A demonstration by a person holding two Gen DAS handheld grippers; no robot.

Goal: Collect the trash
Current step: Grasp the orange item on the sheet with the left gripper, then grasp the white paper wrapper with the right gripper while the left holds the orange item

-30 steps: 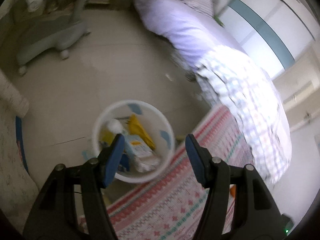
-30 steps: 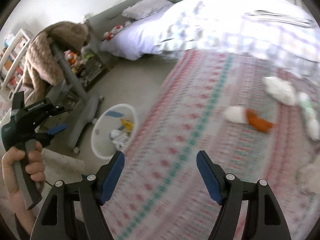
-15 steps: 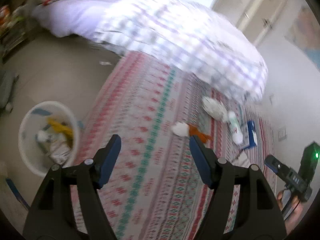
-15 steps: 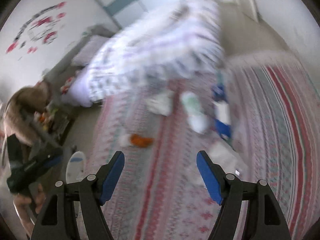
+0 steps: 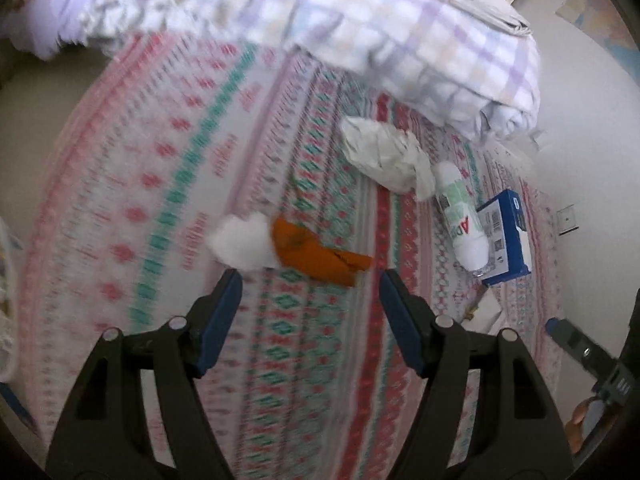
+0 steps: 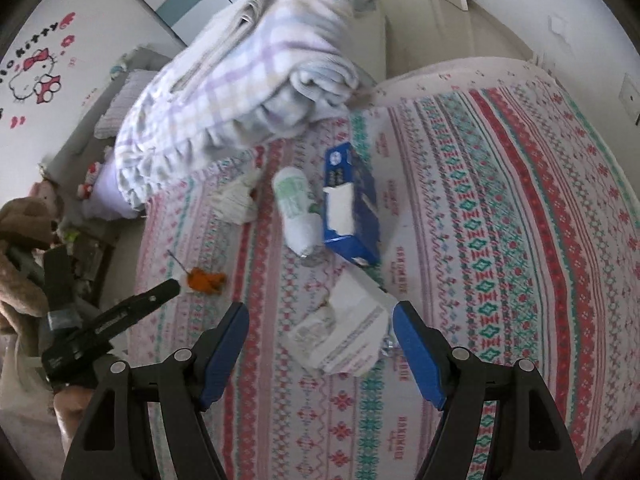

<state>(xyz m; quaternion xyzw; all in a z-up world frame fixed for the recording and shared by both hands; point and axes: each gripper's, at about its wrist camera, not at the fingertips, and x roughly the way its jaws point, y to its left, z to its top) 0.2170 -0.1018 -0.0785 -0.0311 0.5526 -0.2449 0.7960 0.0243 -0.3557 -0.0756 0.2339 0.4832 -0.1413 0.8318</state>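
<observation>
Left wrist view no longer looks down into the white bin beside the chair base, as it did a second ago; it has swung across the patterned rug [image 5: 280, 184], and the left gripper [image 5: 310, 280] now hangs over a white wad joined to an orange scrap [image 5: 316, 254], which lies on the rug just ahead of the blue pads. Its jaws have just been opening and stand wide, with nothing between them. Past the scrap lie a crumpled white paper [image 5: 386, 156], a white bottle [image 5: 460, 216] and a blue carton [image 5: 506, 236], side by side near the foot of the checked quilt [image 5: 400, 28].

From the right wrist, the view has turned away from the bin and chair onto the same litter. The right gripper [image 6: 320, 330] is spread wide and empty above a flattened white wrapper [image 6: 344, 332] lying on the rug between its pads, not touched by them. The bottle and carton lie touching, further off. The other gripper's black arm reaches in from the left edge, near the orange scrap.

Writing: the bottle's green label shows the letters "AD", the rest unreadable. The rug bears a repeated "HAKUNODE"-like word, blurred. A wall sticker [image 6: 36, 76] reads "Kitty".
</observation>
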